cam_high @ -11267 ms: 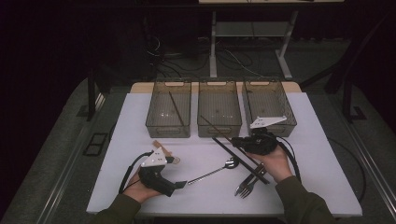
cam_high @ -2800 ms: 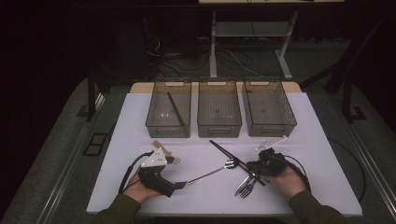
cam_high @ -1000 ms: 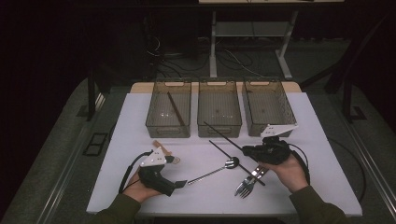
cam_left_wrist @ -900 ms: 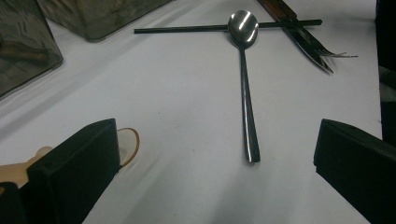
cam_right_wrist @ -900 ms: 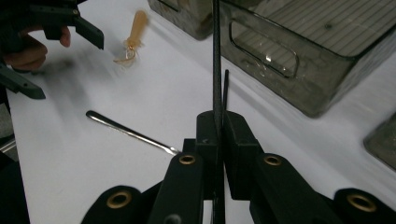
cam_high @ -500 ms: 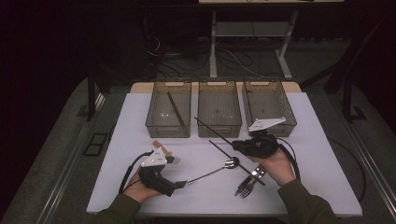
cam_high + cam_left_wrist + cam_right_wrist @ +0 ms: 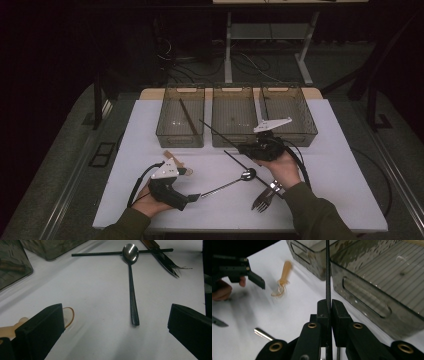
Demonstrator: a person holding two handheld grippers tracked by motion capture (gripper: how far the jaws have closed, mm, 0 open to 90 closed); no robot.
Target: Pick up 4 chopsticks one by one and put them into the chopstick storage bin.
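Right tool [image 7: 243,148] clamping 1 black chopstick [image 7: 217,132], holding it lifted and slanting across the near wall of the middle bin [image 7: 235,141]. Left tool [image 7: 194,196] resting on the tabletop [image 7: 340,165] well short of that bin, jaws spread wide, gripping nothing, spoon [image 7: 131,290] lying ahead. Second chopstick [image 7: 100,254] lying flat just before the bin.

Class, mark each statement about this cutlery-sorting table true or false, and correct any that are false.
1. The right claw is shut on a black chopstick. True.
2. The left claw grips the spoon. False: its jaws stand open, the spoon lying between them untouched.
3. Three bins stand side by side. True.
4. The fork lies in the middle bin. False: it lies on the table.
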